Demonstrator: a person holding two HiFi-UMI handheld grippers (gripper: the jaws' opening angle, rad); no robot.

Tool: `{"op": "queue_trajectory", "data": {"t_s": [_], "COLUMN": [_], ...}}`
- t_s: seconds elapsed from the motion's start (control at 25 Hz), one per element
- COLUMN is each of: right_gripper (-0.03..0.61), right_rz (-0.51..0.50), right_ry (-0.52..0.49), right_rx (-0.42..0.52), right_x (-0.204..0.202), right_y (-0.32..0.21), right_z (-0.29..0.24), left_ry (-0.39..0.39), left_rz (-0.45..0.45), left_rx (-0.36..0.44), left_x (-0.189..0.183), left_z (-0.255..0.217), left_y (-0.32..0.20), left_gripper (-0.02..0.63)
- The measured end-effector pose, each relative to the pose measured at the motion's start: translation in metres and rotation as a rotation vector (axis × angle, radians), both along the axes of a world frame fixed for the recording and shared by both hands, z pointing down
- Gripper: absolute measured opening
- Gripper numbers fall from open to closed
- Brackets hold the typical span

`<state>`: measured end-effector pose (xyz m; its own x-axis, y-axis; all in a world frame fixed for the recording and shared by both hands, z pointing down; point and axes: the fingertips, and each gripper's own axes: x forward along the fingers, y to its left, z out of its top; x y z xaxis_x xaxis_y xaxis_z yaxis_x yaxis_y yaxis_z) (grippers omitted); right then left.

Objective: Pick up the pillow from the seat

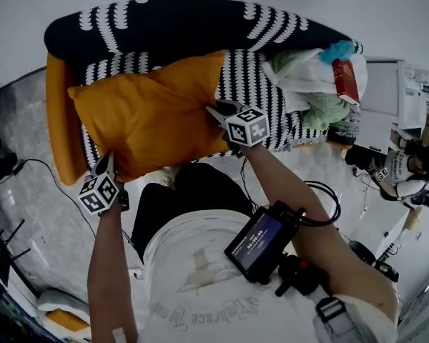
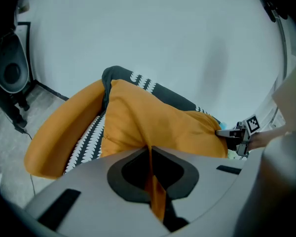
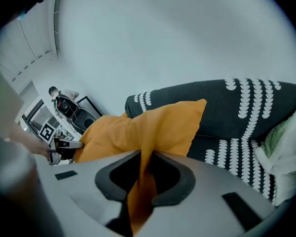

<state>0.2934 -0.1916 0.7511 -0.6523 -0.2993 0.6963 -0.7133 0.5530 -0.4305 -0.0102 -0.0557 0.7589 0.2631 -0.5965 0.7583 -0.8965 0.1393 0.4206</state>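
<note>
Left gripper [image 2: 149, 152] and right gripper [image 3: 143, 157] have fingers nipped tight on the pillow's [image 1: 150, 113] near edge. It looks soft, light and floppy, so two edge holds suit it.

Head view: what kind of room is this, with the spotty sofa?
Probably a living room corner, maybe also used as a workroom. There is a patterned sofa, an orange pillow, a heap of clothes on the seat, and what looks like a speaker on a stand nearby.

Pillow [image 1: 146, 116] is covering much of the seat [image 1: 261, 84] from me; I am finding print on the red book [image 1: 345, 79] too small to read.
</note>
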Motion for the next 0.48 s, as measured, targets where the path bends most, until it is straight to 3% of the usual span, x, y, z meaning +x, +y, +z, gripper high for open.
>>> {"op": "queue_trajectory", "data": {"t_s": [0.48], "right_gripper": [0.075], "right_rz": [-0.031], "right_ry": [-0.061], "right_rx": [0.1], "right_x": [-0.017], "right_y": [0.039], "right_z": [-0.076], "left_ry": [-0.004], "left_rz": [-0.042], "left_rx": [0.124], "left_x": [-0.015], "left_z": [-0.073], "left_y": [0.048], "left_gripper": [0.017]}}
